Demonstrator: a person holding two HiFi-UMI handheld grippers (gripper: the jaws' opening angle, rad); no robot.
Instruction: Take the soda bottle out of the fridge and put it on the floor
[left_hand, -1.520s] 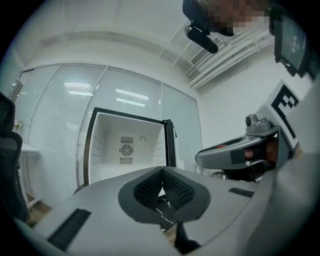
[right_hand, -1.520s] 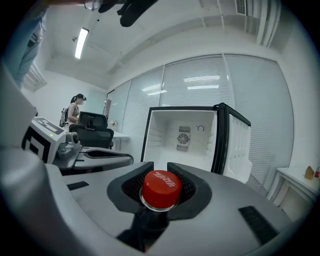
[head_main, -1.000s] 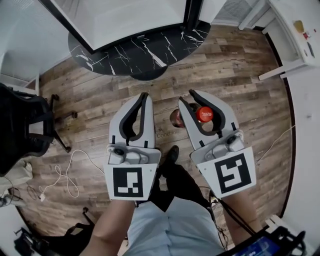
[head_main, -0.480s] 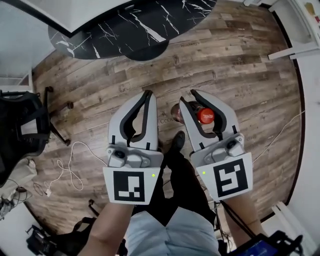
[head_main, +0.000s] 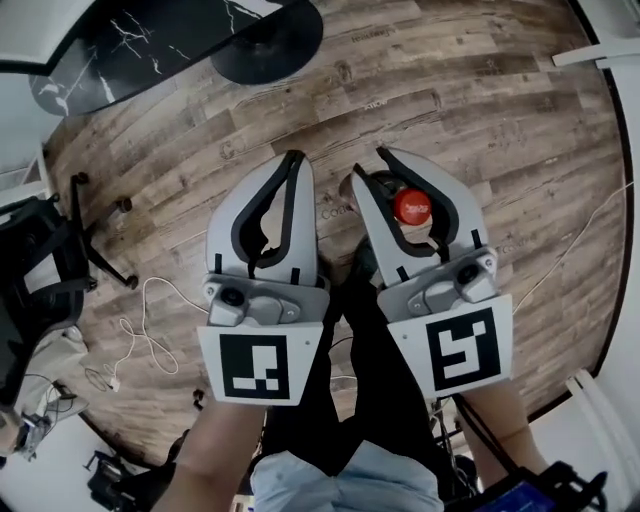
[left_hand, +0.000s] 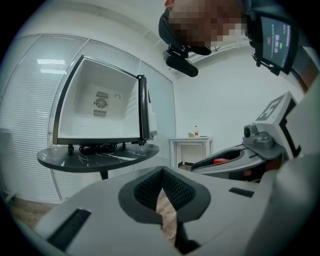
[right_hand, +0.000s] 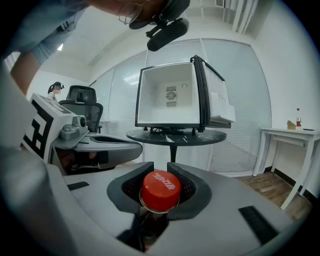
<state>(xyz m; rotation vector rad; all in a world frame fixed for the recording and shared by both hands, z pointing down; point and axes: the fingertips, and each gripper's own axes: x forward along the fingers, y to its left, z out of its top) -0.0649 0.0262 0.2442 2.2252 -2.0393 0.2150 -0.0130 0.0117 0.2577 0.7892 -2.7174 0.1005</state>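
My right gripper (head_main: 367, 165) is shut on the neck of the soda bottle, whose red cap (head_main: 412, 205) shows between the jaws over the wood floor (head_main: 480, 110). The right gripper view shows the cap (right_hand: 160, 189) standing up from between the dark pads, with the bottle's dark body hanging mostly hidden below. Beside it, my left gripper (head_main: 293, 158) is shut and holds nothing; its pads meet at the tip (left_hand: 162, 171). The fridge (right_hand: 172, 97) stands open and empty on a black marble table (right_hand: 175, 136). It also shows in the left gripper view (left_hand: 97, 105).
The black marble table top (head_main: 130, 50) and its round base (head_main: 265, 40) lie at the upper left. A black office chair (head_main: 40, 270) and loose white cables (head_main: 140, 335) are at the left. A white side table (right_hand: 287, 132) stands to the right. The person's legs are directly below.
The head view has swung, so the marble table slid up and left towards the frame's edge. Both grippers keep their pose side by side, and the right one still grips the bottle.
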